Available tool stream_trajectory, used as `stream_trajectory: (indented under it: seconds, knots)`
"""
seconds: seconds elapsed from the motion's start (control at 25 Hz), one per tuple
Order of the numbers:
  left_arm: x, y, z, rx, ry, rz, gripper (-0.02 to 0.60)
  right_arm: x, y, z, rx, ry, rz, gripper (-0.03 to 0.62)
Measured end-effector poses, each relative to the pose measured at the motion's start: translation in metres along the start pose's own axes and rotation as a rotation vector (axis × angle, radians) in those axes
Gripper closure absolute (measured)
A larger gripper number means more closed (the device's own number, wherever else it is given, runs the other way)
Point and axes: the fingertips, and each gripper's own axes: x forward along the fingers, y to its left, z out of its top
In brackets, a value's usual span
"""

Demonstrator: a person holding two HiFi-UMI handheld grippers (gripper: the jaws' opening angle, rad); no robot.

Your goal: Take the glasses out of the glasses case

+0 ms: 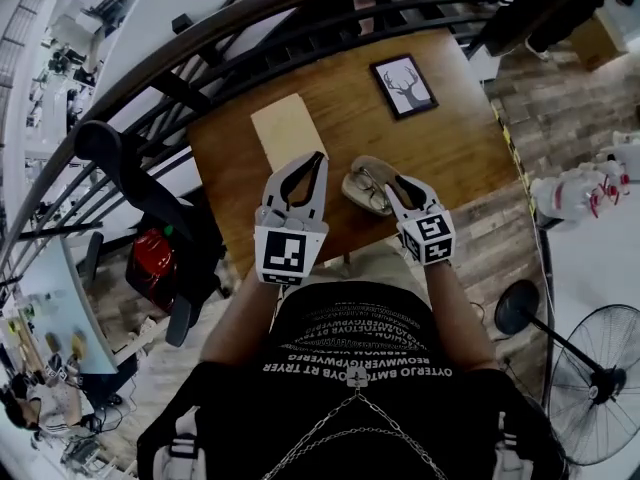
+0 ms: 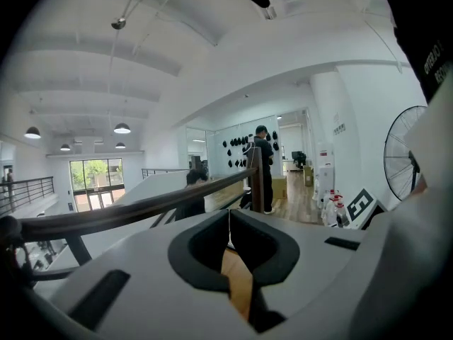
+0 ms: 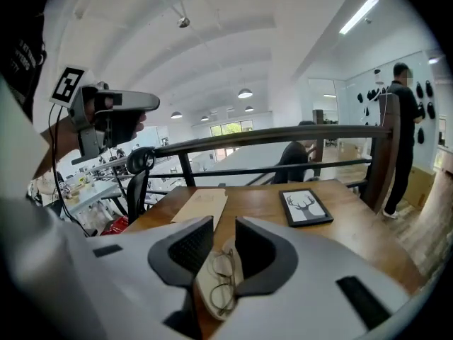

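Observation:
An open beige glasses case [image 1: 360, 165] lies near the front edge of the wooden table [image 1: 450, 138], with thin-rimmed glasses [image 1: 370, 188] resting in it. My right gripper [image 1: 393, 186] hangs just over the case, open. In the right gripper view the glasses [image 3: 223, 282] and case [image 3: 205, 283] show in the gap of the right gripper [image 3: 224, 225], and neither pad presses on them. My left gripper [image 1: 316, 160] is held to the left of the case with its tips together and nothing in them. The left gripper [image 2: 228, 222] points over the table toward the railing.
A framed deer picture [image 1: 403, 85] lies at the table's far right, and a beige envelope [image 1: 288, 128] at the far left. A dark railing [image 1: 300, 28] runs behind the table. A black office chair [image 1: 130, 178] stands left and a floor fan [image 1: 600, 368] right.

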Motion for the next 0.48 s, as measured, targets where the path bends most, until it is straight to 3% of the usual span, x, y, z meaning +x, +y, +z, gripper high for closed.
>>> stream_trajectory:
  seconds: [0.48]
  knots:
    - [0.015, -0.005, -0.031, -0.028, 0.056, -0.009, 0.552, 0.036, -0.007, -0.060, 0.064, 0.102, 0.057, 0.489]
